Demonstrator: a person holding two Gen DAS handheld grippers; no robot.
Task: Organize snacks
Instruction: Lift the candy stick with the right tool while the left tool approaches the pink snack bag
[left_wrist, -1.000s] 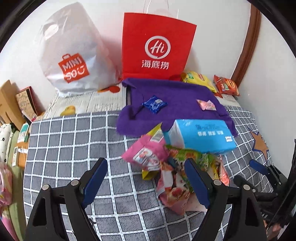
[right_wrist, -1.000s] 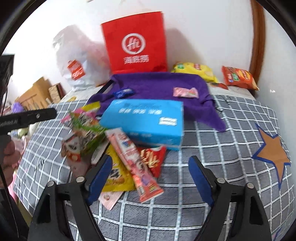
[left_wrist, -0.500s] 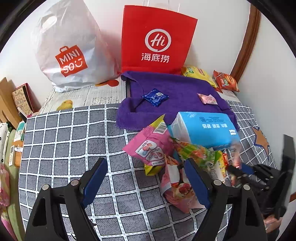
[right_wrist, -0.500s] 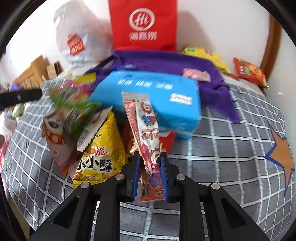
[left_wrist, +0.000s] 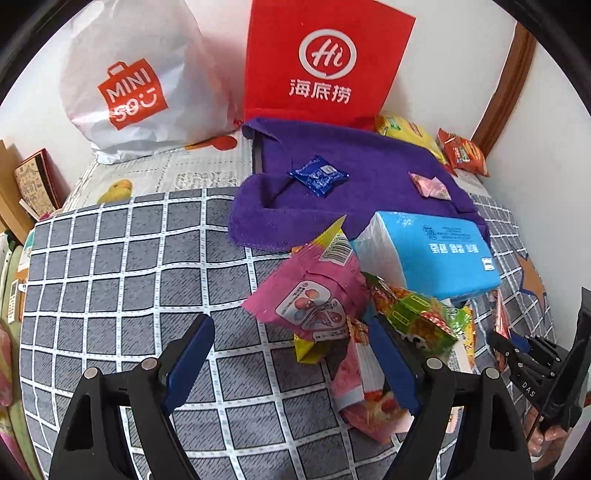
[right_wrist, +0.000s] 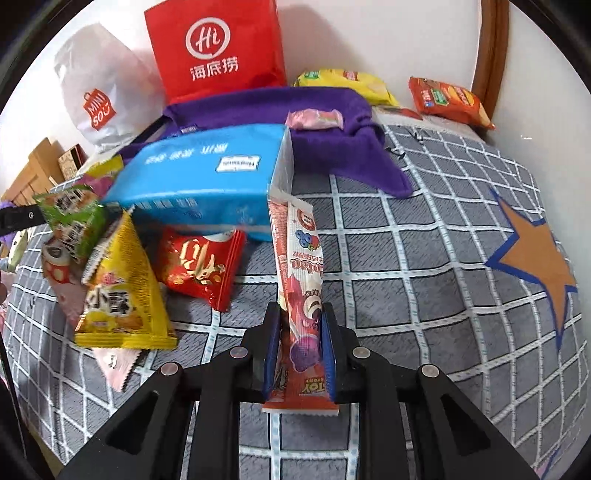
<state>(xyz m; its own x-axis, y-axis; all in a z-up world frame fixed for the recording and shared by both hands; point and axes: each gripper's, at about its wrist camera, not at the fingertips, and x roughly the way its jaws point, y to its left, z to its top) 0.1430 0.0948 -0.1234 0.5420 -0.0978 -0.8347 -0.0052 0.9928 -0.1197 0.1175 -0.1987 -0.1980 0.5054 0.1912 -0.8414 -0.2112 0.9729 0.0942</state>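
1. Pinching the long snack stick (right_wrist: 301, 295) near its lower end, the right gripper (right_wrist: 298, 354) had its pads pressed flat against the wrapper at the bottom centre of its view.
2. The stick's long axis ran straight up the frame, away from the gripper, its top edge just beside the corner of the blue tissue pack (right_wrist: 207, 181).
3. The left gripper (left_wrist: 291, 363) stood spread and empty at the bottom of its view, the pink packet (left_wrist: 314, 295) just above its fingers.
4. The right hand was plainly the one on the stick; the heap of snacks lay left of it, the purple cloth (right_wrist: 332, 147) above.
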